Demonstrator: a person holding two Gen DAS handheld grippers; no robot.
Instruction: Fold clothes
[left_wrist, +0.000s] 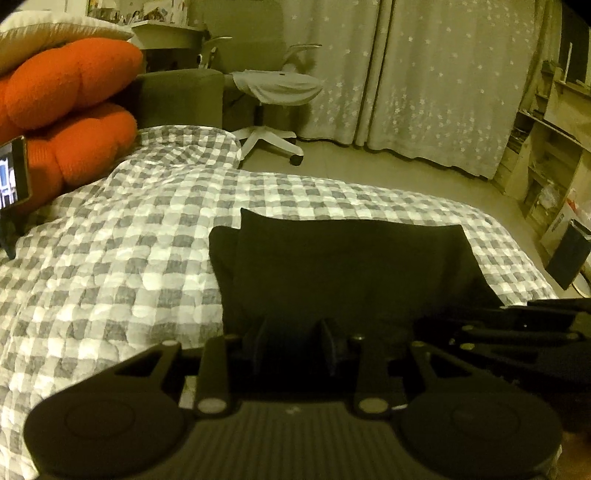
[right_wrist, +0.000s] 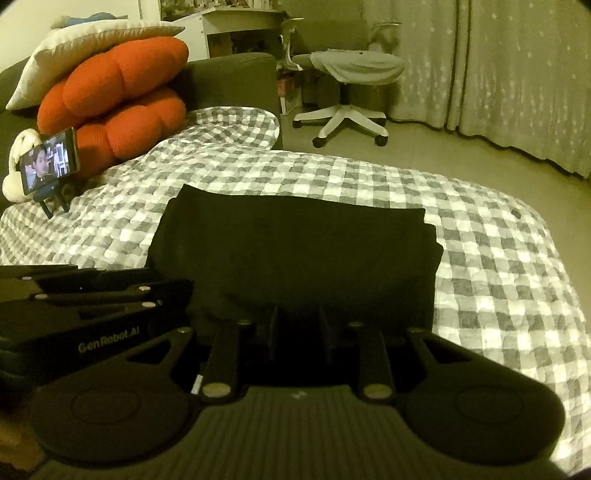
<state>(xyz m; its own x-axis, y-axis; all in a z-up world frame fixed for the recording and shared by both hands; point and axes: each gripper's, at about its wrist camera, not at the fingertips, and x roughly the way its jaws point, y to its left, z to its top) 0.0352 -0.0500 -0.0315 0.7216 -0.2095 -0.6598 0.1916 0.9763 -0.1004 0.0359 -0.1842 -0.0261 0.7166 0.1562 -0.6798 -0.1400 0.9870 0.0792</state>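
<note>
my black garment (left_wrist: 347, 266) lies folded into a rough rectangle on the checked quilt (left_wrist: 110, 258) of the bed, near the edge closest to me, with a second layer peeking out along one side; my left claw (left_wrist: 297, 339) and my right claw (right_wrist: 297, 326) sit side by side at its near hem, fingers parted with dark cloth in the gap; everything there is black on black, so i cannot tell whether either one really has fabric pinched or is merely resting over it.

i judge the step in hand to be the next fold, taking the near edge up and over to the far edge; to do it well i should close both claws on the full stack of layers, not just the top one, lift together at the same height, and carry the hem straight away from me so the corners land square; the quilt is soft and puckered, so i would lift clear rather than drag; the orange cushions (right_wrist: 118, 103) and the phone on its stand (right_wrist: 50, 162) are well apart from the work.
</note>
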